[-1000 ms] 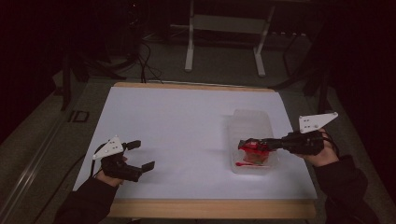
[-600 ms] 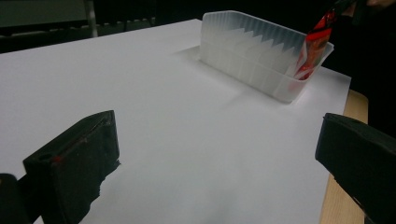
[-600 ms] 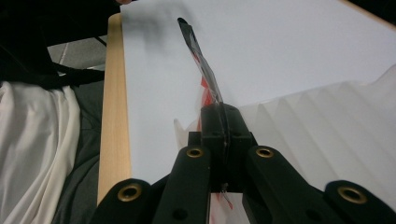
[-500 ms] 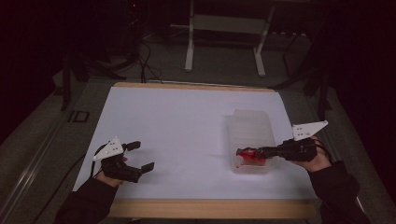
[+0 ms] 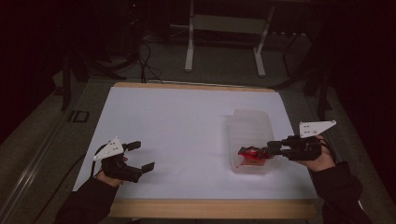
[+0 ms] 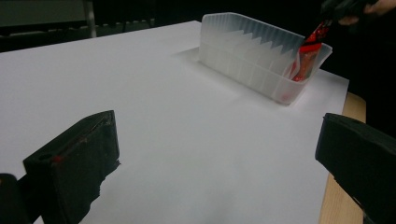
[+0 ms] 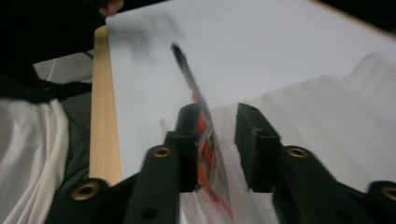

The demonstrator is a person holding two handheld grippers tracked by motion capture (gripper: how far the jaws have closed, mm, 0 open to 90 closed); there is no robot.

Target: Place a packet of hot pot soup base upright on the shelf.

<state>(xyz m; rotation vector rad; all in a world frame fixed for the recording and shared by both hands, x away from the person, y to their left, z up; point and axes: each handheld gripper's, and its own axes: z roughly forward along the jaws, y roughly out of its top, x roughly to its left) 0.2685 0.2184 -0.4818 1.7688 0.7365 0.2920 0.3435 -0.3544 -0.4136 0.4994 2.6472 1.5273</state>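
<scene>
White paper covers the counter (image 5: 177,126), and wood shows along its near edge. A clear plastic bin (image 5: 252,126) sits on the right side of the counter. It has ribbed walls.

A red packet (image 5: 251,155) is at the near end of the bin, partly inside it and sticking up above the rim. In the left tool view the packet (image 6: 312,49) leans on the far corner of the bin (image 6: 252,51), with the right tool high above it.

The right tool (image 5: 266,150) reaches in from the right, over the bin's near end. In the right tool view the packet (image 7: 208,154) stands on its thin edge between the jaws. It lies against the left jaw, and there is a gap to the right jaw. I cannot tell if the tool is gripping it.

The left tool (image 5: 140,156) is near the front left of the counter, well apart from the bin. Its jaws are spread wide with nothing between them, just above the white paper.
</scene>
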